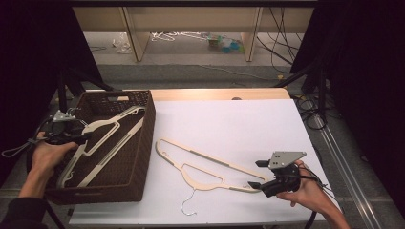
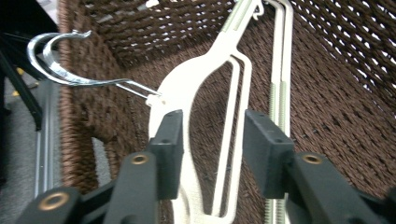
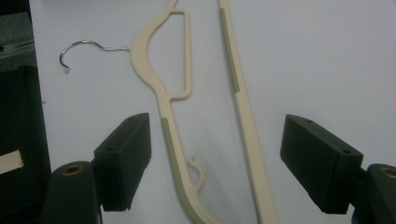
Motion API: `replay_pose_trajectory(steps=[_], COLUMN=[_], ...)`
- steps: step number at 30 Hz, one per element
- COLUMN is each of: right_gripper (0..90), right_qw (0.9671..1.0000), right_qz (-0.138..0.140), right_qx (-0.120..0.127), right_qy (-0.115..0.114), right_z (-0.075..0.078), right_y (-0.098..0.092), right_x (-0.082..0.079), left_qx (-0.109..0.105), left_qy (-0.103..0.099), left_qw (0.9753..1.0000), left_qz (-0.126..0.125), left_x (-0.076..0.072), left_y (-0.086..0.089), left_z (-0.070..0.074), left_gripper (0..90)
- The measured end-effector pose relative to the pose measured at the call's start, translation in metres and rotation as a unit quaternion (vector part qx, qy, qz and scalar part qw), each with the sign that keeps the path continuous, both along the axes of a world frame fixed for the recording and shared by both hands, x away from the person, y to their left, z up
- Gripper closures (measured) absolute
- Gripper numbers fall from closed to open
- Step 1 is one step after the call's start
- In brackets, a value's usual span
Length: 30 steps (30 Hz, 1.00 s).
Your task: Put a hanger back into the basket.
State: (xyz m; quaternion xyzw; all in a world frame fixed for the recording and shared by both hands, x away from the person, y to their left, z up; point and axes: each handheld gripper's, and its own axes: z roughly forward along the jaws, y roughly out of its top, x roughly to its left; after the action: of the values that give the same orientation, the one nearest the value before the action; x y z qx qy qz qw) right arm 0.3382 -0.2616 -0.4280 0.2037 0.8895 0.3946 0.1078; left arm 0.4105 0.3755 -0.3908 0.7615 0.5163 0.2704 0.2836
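Two hangers: we find the left gripper (image 2: 210, 154), fingers spread, straddling the basket hanger (image 2: 196, 88); the right gripper (image 3: 215, 163), fingers released, frames the counter hanger (image 3: 173, 135) for pickup.

White table (image 1: 239, 119): wicker basket (image 1: 143, 143) left, cream hanger (image 1: 210, 164) centre.

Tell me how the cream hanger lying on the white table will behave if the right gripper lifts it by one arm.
The cream hanger looks thin and flat, so probably light and fairly stiff, perhaps flexing slightly. Held near one end by the right gripper, its long frame would likely droop or swing. Its metal hook could snag; the grey strip may aid grip.
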Motion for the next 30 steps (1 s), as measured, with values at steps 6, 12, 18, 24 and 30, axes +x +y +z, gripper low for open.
replay_pose_trajectory(steps=[6, 12, 18, 24, 30], right_gripper=[25.9, 25.0, 22.1, 18.9, 18.4], right_qw=[1.0000, 1.0000, 0.9999, 0.9998, 0.9998], right_qz=[-0.001, -0.001, -0.005, -0.006, -0.008], right_qx=[0.000, 0.002, 0.010, 0.017, 0.017], right_qy=[0.002, 0.002, -0.001, -0.005, -0.009], right_z=[-0.001, -0.001, -0.003, -0.003, -0.005], right_y=[0.000, 0.000, 0.000, 0.000, 0.002], right_x=[0.000, 0.000, 0.000, 0.000, 0.000], left_qx=[-0.036, -0.105, -0.126, -0.165, -0.189], left_qy=[-0.021, -0.065, -0.093, -0.121, -0.126], left_qw=[0.9989, 0.9913, 0.9836, 0.9655, 0.9581], left_qz=[-0.023, -0.044, -0.090, -0.161, -0.175], left_x=[-0.009, -0.022, -0.042, -0.061, -0.080], left_y=[-0.014, -0.045, -0.087, -0.127, -0.152], left_z=[0.012, 0.022, 0.030, 0.027, 0.025], left_gripper=[45.9, 38.6, 30.4, 24.2, 21.0])
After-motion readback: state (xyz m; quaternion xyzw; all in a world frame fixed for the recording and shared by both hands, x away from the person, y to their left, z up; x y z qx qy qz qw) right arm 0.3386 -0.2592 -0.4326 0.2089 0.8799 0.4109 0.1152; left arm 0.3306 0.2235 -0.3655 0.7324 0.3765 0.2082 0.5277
